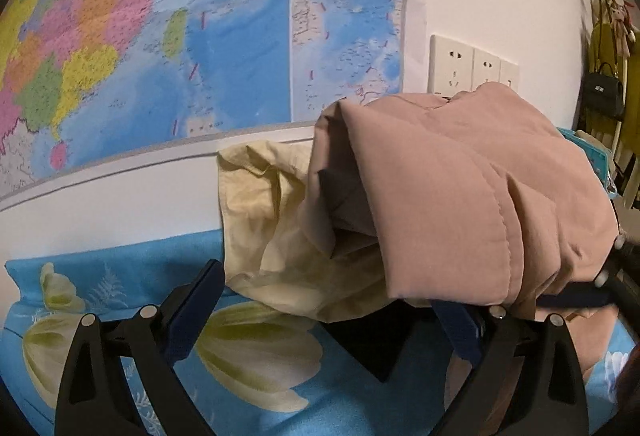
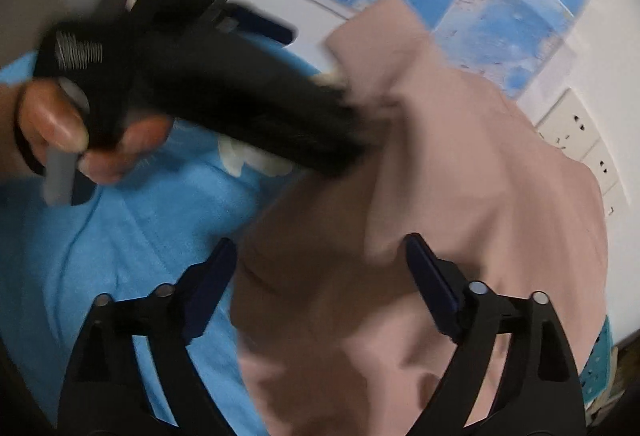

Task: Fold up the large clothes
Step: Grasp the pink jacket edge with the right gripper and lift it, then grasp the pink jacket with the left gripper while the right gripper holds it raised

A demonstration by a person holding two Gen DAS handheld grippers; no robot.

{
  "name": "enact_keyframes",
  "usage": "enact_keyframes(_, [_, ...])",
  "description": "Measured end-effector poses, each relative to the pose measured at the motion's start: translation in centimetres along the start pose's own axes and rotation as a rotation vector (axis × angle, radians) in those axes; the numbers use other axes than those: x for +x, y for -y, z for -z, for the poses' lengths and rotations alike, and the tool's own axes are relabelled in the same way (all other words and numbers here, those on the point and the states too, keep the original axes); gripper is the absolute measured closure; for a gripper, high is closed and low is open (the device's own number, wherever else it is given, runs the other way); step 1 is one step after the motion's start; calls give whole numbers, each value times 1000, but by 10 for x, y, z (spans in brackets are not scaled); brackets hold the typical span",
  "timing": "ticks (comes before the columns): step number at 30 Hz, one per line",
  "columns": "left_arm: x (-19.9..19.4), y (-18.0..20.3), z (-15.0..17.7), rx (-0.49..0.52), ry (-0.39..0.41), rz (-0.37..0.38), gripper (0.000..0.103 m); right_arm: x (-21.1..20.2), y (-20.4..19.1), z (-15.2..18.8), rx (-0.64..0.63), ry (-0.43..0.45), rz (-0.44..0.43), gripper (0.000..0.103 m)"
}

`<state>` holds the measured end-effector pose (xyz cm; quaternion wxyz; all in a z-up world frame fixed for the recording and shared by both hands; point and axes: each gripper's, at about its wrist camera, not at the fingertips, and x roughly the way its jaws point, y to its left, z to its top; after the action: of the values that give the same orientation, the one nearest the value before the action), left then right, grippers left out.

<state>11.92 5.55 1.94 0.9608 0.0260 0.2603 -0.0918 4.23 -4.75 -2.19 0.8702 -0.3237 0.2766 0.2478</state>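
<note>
Blue floral bedsheet [image 1: 280, 396], wall map [image 1: 160, 35], sockets [image 1: 452, 65], both grippers' fingers apart over pink garment [image 1: 460, 195].

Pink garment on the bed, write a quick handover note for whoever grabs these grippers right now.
Left gripper: open, pink garment draped over its right finger, not pinched.
Right gripper: open, pink cloth lying between the fingers, not gripped.
Things: pink garment bunched in a heap on the blue floral bedsheet by the map wall; a cream garment lies partly under it.
Done: no neat fold visible yet.
Left: regrasp the pink garment, spread it flat, fold it; then probably the cream one.
</note>
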Motion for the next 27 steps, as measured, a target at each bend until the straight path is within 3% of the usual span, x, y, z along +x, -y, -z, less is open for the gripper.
enact_keyframes(1, [0, 1, -1, 2, 2, 4, 7, 5, -8, 0, 14, 12, 49, 6])
enact_keyframes(2, [-1, 2, -2, 3, 4, 11, 7, 10, -15, 1, 41, 27, 101, 6])
enact_keyframes(3, [-2, 4, -3, 5, 6, 15, 7, 15, -21, 1, 58, 37, 110, 6])
enact_keyframes(4, [-3, 6, -4, 13, 11, 15, 7, 20, -25, 1, 70, 43, 146, 14])
enact_keyframes(5, [-4, 7, -4, 21, 14, 9, 7, 26, -30, 3, 74, 35, 207, 42])
enact_keyframes(6, [-5, 6, -4, 24, 14, 11, 7, 30, -31, 3, 82, 5, 209, 58])
enact_keyframes(7, [-5, 6, -6, 26, 13, 18, 7, 27, -27, 5, 110, 1, 188, 87])
enact_keyframes(8, [-8, 2, -7, 26, 17, 27, 7, 16, -18, 6, 158, 16, 158, 92])
enact_keyframes(13, [-37, -35, -8, -7, 126, 125, 7, -96, 56, 9, 352, 206, 175, 94])
enact_keyframes(17, [-50, -54, -12, -9, 195, 128, 7, -179, 124, 6, 479, 325, 234, 94])
enact_keyframes(20, [-53, -35, -13, 102, 256, 142, 7, -210, 153, -6, 479, 372, 325, 94])
enact_keyframes(24, [-47, 18, -7, 344, 349, 114, 7, -238, 189, -3, 534, 429, 331, 94])
enact_keyframes(27, [-37, 50, -7, 447, 368, 149, 7, -232, 212, -7, 564, 437, 322, 94])
